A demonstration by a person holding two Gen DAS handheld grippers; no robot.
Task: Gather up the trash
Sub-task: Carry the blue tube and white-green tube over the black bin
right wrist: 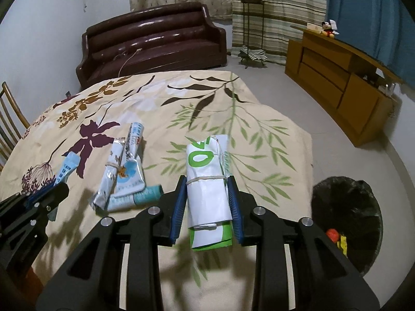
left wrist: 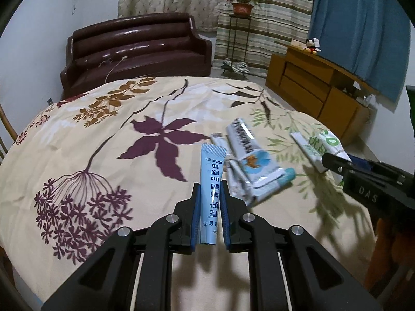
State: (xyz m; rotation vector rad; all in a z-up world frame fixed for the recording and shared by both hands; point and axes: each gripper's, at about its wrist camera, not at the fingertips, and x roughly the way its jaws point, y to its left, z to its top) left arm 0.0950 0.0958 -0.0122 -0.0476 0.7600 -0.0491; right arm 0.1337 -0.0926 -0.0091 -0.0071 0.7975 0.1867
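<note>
Here, floral tablecloth [left wrist: 103, 134], brown sofa [left wrist: 135, 49], wooden cabinet [left wrist: 311, 83]

Tablecloth [left wrist: 103, 134]: matt printed cloth. Sofa [left wrist: 137, 49]: glossy dark leather-look upholstery; cabinet [right wrist: 337, 83]: smooth wood. Blue sachet [left wrist: 210, 194]: matt; white roll [right wrist: 210, 194]: smooth, faintly glossy plastic

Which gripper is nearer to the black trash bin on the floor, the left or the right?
Right. The right gripper, holding the white-and-green bundle, is at the table edge beside the trash bin. The left gripper, holding a blue sachet, is farther along the table.
</note>
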